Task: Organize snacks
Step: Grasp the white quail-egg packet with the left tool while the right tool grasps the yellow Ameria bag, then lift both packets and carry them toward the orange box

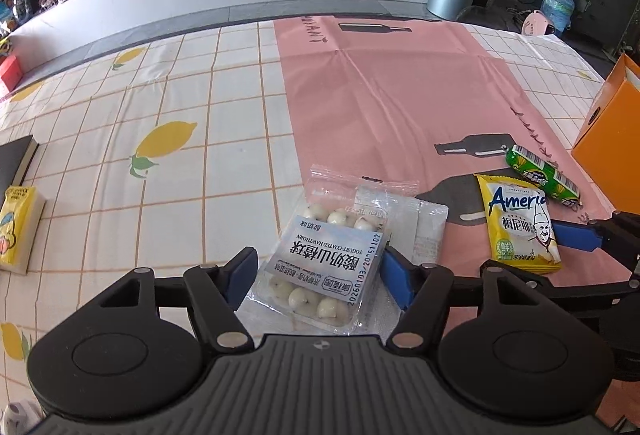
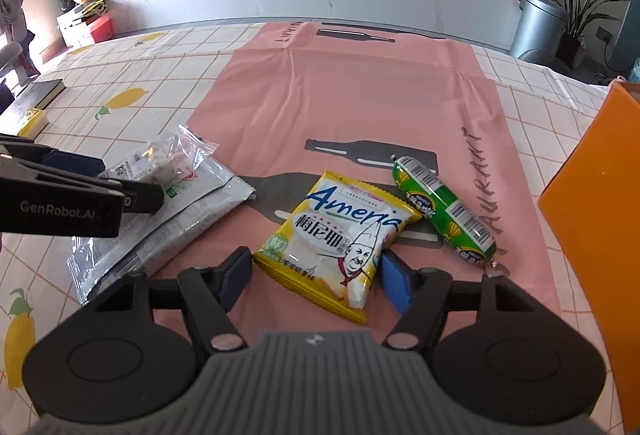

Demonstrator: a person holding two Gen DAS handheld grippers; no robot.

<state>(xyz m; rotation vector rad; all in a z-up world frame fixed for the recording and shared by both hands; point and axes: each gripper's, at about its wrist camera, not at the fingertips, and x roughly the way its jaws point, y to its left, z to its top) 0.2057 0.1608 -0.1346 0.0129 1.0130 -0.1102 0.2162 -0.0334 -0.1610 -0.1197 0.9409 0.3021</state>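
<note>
You have both tools lowered over the snacks, and nothing looks sorted yet: every packet lies loose on the desk [image 1: 168, 107], on or beside the pink mat [image 1: 392, 91].

Your left gripper [image 1: 318, 271] has its fingers [image 1: 242, 269] spread around the clear pack of yogurt-coated hawthorn balls [image 1: 324, 255]. The right-hand pad touches the pack's edge; the left-hand pad stands just apart from it, so the pack is framed rather than pinched. It rests on a flat silver-white packet [image 2: 168, 219] (which could slide or lift with it).

Your right gripper [image 2: 316, 275] straddles the near corner of the yellow snack bag [image 2: 340, 231]. Its right-hand pad touches the bag's edge, while a gap shows at the left-hand pad. These fingers [image 2: 236, 275] are spread too, holding nothing.

Just beyond the right-hand finger of that tool lies the green sausage [image 2: 444, 207], touching or nearly touching the yellow bag's far corner. Farther to the right stands an orange box [image 2: 588, 203], probably where the snacks go, though its opening is not visible.

So four items remain, by my judgement.

For room: ahead of both sets of fingers the mat is bare and wide. The two tools sit near each other, your left one reaching in just left of the right tool's fingers. The desk's far edge is well beyond everything. To the left of the left fingers, a yellow tissue pack [image 1: 18, 227] and a dark book [image 1: 16, 159] sit well apart.
</note>
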